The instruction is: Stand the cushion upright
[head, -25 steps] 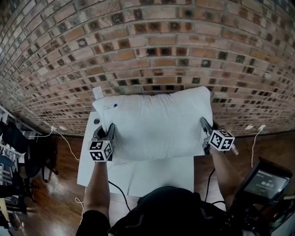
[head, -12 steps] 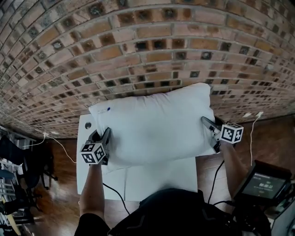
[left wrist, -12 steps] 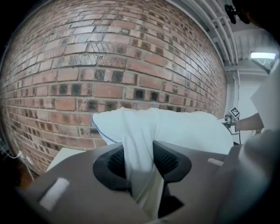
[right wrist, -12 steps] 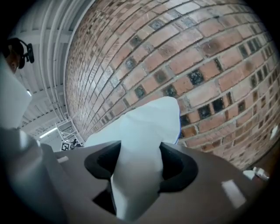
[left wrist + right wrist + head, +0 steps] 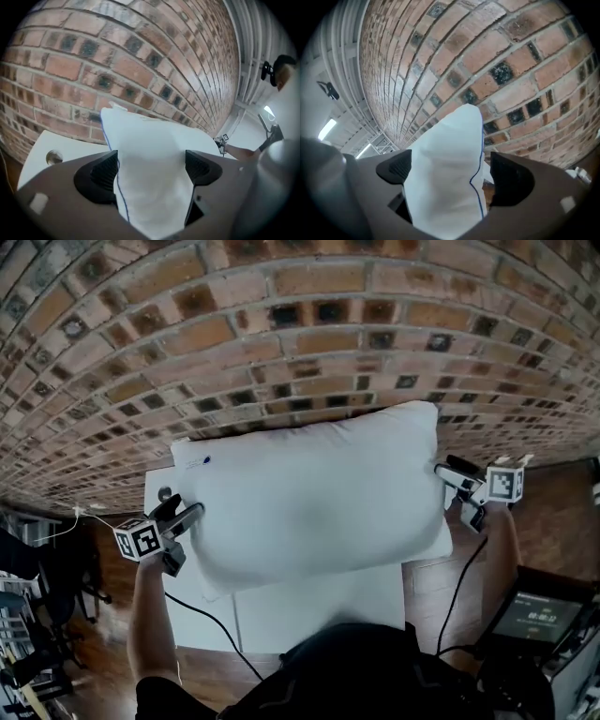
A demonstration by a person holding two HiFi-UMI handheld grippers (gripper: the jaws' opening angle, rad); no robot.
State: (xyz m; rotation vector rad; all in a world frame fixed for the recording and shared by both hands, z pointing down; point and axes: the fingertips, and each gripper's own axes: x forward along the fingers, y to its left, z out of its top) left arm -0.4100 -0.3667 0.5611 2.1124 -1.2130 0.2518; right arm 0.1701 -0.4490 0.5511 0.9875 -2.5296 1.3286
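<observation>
On table (image 5: 309,610), cushion (image 5: 309,493) upright, left tongs (image 5: 192,513) and right tongs (image 5: 449,476) opening, its ends between

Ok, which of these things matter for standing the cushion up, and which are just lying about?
In the job:
- cushion
- left gripper and right gripper, fingers opening with its ends between them
- white table under it

Lying about:
- small round metal thing on the table
- device with a screen

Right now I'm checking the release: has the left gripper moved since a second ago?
Yes: the left gripper has slid outward to the white table's left edge, fingers opening with the cushion between them.
</observation>
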